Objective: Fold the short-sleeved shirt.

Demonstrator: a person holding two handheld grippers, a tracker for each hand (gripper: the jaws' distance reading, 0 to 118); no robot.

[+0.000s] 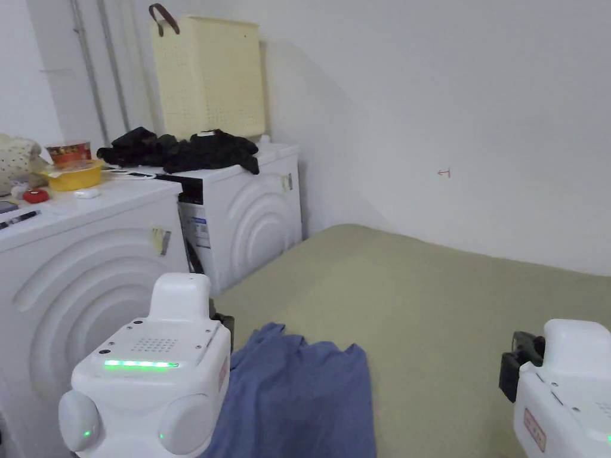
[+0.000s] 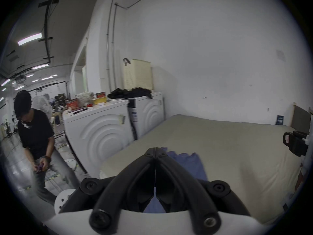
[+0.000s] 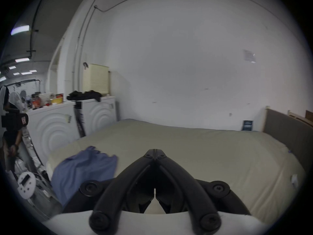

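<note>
The left gripper (image 2: 155, 148) hovers above the near left part of a bed, its two black jaws pressed together with nothing between them. The right gripper (image 3: 155, 149) is held over the bed's near middle, jaws also closed and empty. A blue short-sleeved shirt (image 1: 298, 393) lies rumpled on the olive-green bed cover (image 1: 453, 310), at its near left corner, just beside the left gripper. Two white washing machines (image 1: 89, 262) stand left of the bed, dark clothes (image 1: 185, 150) heaped on the farther one
</note>
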